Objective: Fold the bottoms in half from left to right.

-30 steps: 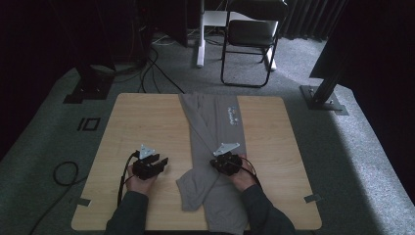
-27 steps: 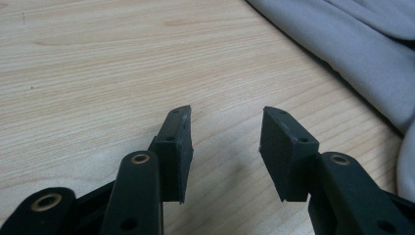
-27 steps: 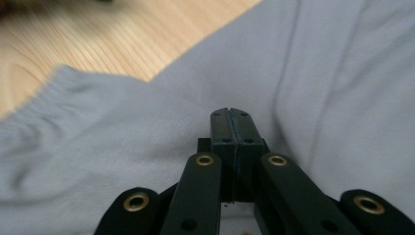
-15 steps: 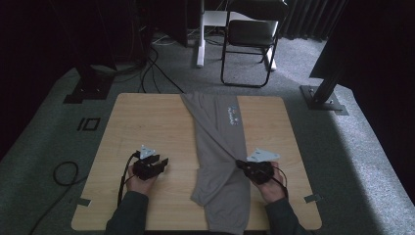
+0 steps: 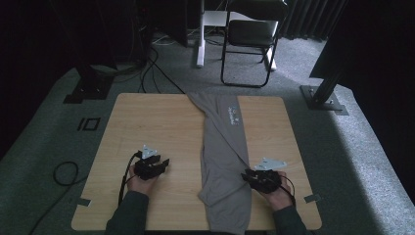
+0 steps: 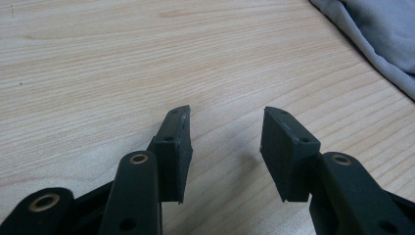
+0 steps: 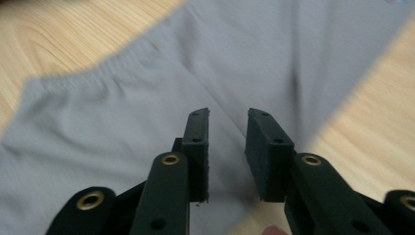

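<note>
On the counter (image 5: 161,122), grey sweatpants (image 5: 225,161) lie lengthwise. My right claw (image 5: 249,177) has just been opening, nothing pinched; left claw (image 5: 164,164) spread. Dragging across could rumple the flattened leg.

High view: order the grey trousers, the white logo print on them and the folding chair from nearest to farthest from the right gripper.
From the right gripper:
1. Grey trousers, directly at its jaws, table centre.
2. White logo print, near the table's far edge.
3. Folding chair, on the floor beyond the table.
</note>
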Available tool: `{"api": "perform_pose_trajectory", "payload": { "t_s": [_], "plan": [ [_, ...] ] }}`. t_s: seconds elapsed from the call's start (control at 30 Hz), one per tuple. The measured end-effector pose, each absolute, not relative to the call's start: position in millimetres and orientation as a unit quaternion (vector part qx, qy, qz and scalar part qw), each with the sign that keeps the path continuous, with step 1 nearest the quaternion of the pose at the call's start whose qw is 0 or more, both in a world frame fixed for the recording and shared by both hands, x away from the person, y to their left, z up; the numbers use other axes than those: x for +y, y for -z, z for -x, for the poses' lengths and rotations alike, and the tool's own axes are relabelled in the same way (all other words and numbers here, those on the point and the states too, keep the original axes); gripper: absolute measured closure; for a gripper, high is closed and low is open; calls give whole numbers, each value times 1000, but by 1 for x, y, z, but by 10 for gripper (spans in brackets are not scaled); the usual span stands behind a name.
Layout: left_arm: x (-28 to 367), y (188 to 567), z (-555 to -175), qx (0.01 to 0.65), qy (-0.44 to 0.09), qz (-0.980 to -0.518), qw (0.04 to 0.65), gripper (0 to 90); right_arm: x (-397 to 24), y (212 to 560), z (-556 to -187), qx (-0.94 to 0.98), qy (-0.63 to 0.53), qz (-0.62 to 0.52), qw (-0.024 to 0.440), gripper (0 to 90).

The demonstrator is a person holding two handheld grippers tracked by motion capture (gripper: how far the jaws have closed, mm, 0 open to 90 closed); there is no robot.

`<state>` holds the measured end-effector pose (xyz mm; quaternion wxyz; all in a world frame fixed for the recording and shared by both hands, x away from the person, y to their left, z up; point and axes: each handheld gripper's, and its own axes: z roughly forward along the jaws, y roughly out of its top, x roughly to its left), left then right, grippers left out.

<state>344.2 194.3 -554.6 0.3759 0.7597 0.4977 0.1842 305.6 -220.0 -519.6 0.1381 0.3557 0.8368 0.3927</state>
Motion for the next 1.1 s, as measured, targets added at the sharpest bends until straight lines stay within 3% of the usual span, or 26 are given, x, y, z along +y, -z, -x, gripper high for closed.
{"api": "perform_pose_trajectory", "payload": {
  "t_s": [0.1, 0.3, 0.4, 0.6, 0.9, 1.1],
  "plan": [
    [193, 555, -344, 496, -185, -762, 374, 554, -199, 520, -316, 841, -399, -343, 125, 655],
    [191, 555, -343, 492, -187, -765, 371, 554, -152, 530, -340, 855, -393, -327, 89, 497],
    [192, 555, -343, 492, -187, -765, 371, 554, -139, 536, -348, 863, -375, -330, 73, 489],
    [192, 556, -343, 491, -186, -766, 372, 554, -144, 540, -337, 872, -362, -326, 58, 868],
    [191, 556, -344, 491, -185, -766, 371, 553, -177, 524, -295, 869, -377, -308, 91, 887],
    [191, 556, -343, 491, -185, -767, 370, 552, -206, 524, -268, 863, -378, -323, 86, 880]
  ]
}}
